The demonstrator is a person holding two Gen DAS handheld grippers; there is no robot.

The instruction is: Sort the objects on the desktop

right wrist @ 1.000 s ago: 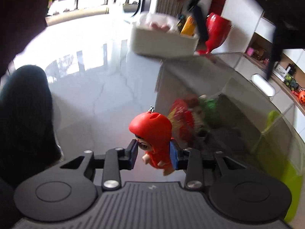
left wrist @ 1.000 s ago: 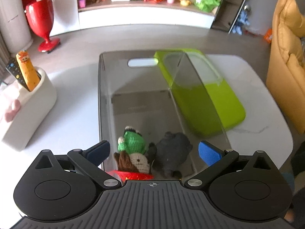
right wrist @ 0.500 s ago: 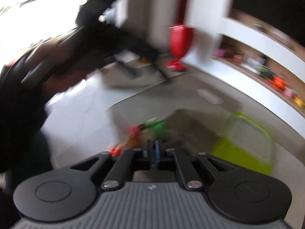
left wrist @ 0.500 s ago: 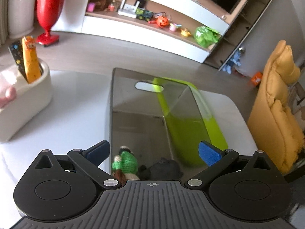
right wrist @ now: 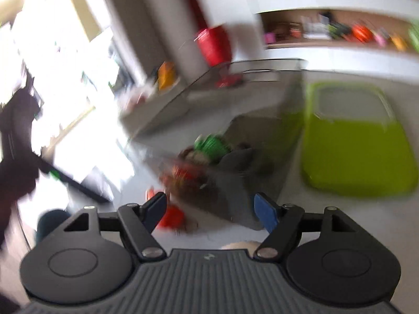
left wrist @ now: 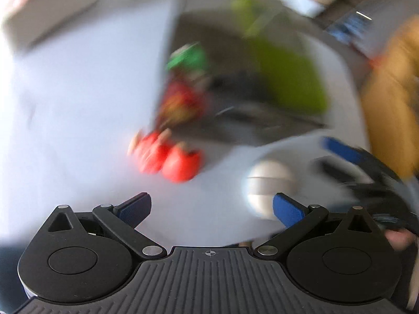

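Nearest the left wrist camera, the left tongs [left wrist: 210, 209] are standing wide apart with nothing between the pads, hanging over the white counter [left wrist: 78, 104]. A rounded silvery object [left wrist: 269, 185], too blurred to name, is lying on the counter just in front of the right-hand pad. Slightly farther out, the red hooded figure [left wrist: 170, 157] is lying on the counter just outside the near wall of the smoky clear bin [left wrist: 262, 130], not inside it.

The right tongs [right wrist: 210, 210] have just been opening and are holding nothing; in their own view the red figure is showing as a blur close by the left pad, beside the bin's near corner.

Inside the bin, a green knitted toy [left wrist: 187, 57], a red-and-yellow item [left wrist: 180, 102] and a dark plush are sitting against the near end. Beyond the bin, the lime-green lid [right wrist: 356, 151] is lying flat on the counter.

The step in hand seems to be collecting small toys into the bin. The next move probably calls for one pair of tongs to close on the red figure and lift it over the bin wall.
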